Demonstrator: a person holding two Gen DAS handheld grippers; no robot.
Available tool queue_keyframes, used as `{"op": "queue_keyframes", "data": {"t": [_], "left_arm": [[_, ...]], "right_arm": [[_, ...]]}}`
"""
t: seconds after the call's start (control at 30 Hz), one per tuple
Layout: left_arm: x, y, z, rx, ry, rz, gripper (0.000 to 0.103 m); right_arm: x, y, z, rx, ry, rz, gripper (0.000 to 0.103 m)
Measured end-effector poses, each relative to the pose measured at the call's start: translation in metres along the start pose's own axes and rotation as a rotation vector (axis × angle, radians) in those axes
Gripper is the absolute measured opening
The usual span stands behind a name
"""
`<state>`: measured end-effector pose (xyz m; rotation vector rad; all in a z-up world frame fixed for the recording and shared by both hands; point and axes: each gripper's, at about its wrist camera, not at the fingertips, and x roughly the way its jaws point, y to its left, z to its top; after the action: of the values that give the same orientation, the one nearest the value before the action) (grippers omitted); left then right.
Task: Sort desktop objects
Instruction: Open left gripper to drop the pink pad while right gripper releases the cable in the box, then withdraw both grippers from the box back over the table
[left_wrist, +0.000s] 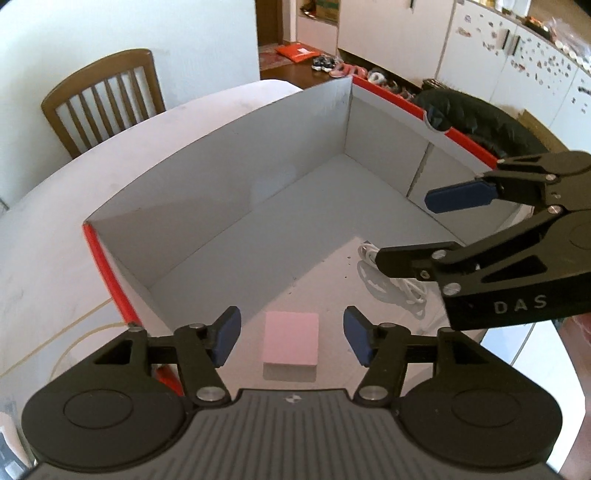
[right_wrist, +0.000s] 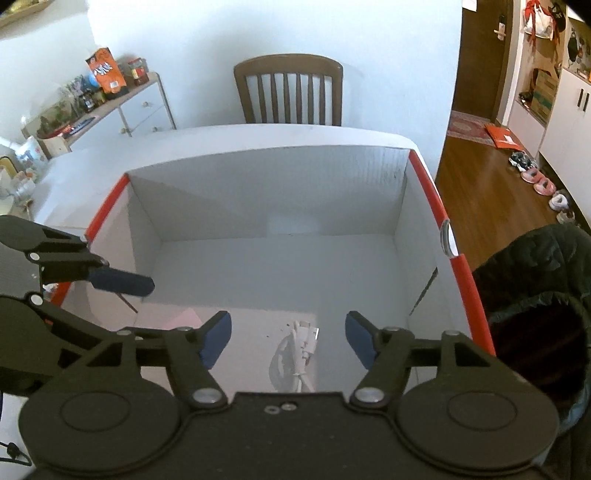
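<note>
**Both grippers released over box**

Left gripper (left_wrist: 291, 334) jaws apart, nothing gripped; pink sticky-note pad (left_wrist: 291, 341) lies flat on the box (left_wrist: 229, 155) floor between its fingers, untouched. Right gripper (right_wrist: 288, 338) jaws apart too, empty; white cable (right_wrist: 301, 354) coiled on the floor below, at 3 o'clock of the pad. Chair (right_wrist: 288, 88) at 12 beyond the table (left_wrist: 55, 206).

Chair (right_wrist: 288, 92): brown wood, slatted back, at the table's far side against the white wall.
Side cabinet (right_wrist: 140, 107): left of the chair, its top crowded with packets and jars; an orange bag (right_wrist: 107, 70) stands upright there.
Shoes (right_wrist: 535, 181): row on the wood floor, right.
Dark jacket (left_wrist: 476, 118): perhaps a padded coat, just beside the table.
Orange parcel (left_wrist: 297, 51): on the floor.
</note>
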<state>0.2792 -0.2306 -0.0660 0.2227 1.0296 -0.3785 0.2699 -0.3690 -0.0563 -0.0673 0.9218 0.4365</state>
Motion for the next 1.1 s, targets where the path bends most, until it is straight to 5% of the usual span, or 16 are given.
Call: {"op": "queue_keyframes", "data": {"t": [0.2,0.87,1.1], "left_arm": [[-0.012,0.002,-0.006,-0.020,-0.031,0.008,0.062],[-0.075,0.023,-0.033,-0.131,-0.241,-0.006,0.098],[-0.104,0.047,-0.062,-0.166,-0.311,0.026,0.099]], "right_arm": [[-0.013,0.002,-0.003,0.012,-0.045,0.042,0.080],[-0.069,0.030,-0.008,-0.004,-0.201,0.051,0.096],[-0.081,0.055,-0.014,0.016,-0.233,0.062,0.100]]}}
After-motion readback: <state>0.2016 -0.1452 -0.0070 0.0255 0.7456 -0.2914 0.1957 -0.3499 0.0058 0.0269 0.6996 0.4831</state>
